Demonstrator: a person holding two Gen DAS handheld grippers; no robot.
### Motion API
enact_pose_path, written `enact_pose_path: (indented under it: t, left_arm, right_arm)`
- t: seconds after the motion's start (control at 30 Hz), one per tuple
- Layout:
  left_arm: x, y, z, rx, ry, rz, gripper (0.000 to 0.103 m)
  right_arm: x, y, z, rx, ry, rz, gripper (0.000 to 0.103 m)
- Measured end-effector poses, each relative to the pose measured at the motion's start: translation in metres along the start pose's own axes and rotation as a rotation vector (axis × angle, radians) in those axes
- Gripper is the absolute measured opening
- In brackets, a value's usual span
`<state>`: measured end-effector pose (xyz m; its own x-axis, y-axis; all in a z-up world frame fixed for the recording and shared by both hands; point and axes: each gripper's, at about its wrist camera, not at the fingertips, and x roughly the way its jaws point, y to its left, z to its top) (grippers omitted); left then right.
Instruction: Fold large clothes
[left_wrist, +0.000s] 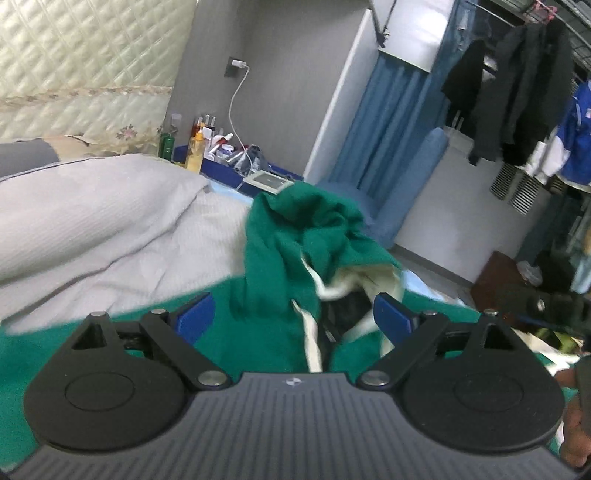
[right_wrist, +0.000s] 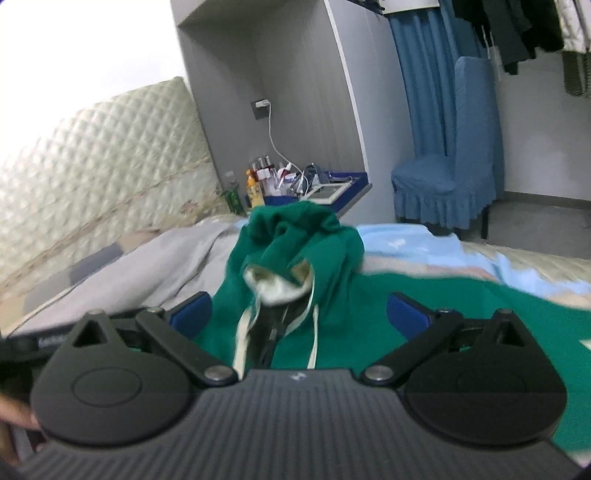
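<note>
A green hoodie (left_wrist: 280, 243) with a cream-lined hood and white drawstrings lies on the bed, its hood bunched up ahead of me. It also shows in the right wrist view (right_wrist: 332, 258). My left gripper (left_wrist: 293, 317) is open, its blue pads (left_wrist: 195, 317) wide apart just above the hoodie's chest near the neck opening. My right gripper (right_wrist: 299, 317) is open too, blue pads (right_wrist: 406, 314) spread on either side of the drawstrings (right_wrist: 314, 332) and holding nothing.
A grey duvet (left_wrist: 92, 221) lies to the left on the bed, light blue sheet (right_wrist: 424, 240) to the right. A bedside table with bottles (left_wrist: 199, 147), a blue-covered chair (right_wrist: 450, 173) and hanging clothes (left_wrist: 517, 92) stand beyond the bed.
</note>
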<state>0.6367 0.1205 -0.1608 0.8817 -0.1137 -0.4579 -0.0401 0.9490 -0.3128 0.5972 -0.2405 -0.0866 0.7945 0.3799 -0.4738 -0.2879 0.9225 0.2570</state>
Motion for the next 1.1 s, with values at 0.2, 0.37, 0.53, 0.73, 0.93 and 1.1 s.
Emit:
enact_pose_path:
  t: [0.2,0.37,0.53,0.73,0.93,1.1]
  left_arm:
    - [0.112,0.033,0.025,-0.066,0.002,0.003,0.095]
    - [0.187,0.049,0.045,-0.108,-0.009,-0.013,0.095]
    - [0.239,0.057,0.053,-0.223,0.014,-0.04,0.094]
    - [0.278,0.053,0.061,-0.192,0.112,-0.068,0.032]
    - [0.252,0.046,0.088,-0.195,0.071,-0.076,0.007]
    - [0.196,0.043,0.116,-0.175,0.015,-0.109,0.005]
  right_arm:
    - [0.115,-0.023,0.037,0.015,0.054,-0.025,0.103]
    - [0.187,-0.041,0.046,0.064,0.113,-0.058,0.098]
    - [0.227,-0.058,0.034,0.158,0.178,-0.043,0.089]
    - [0.235,-0.052,0.032,0.144,0.181,0.016,0.045]
    - [0.206,-0.031,0.053,0.051,0.156,0.038,0.012]
    - [0.148,-0.017,0.078,0.044,0.091,0.071,0.011]
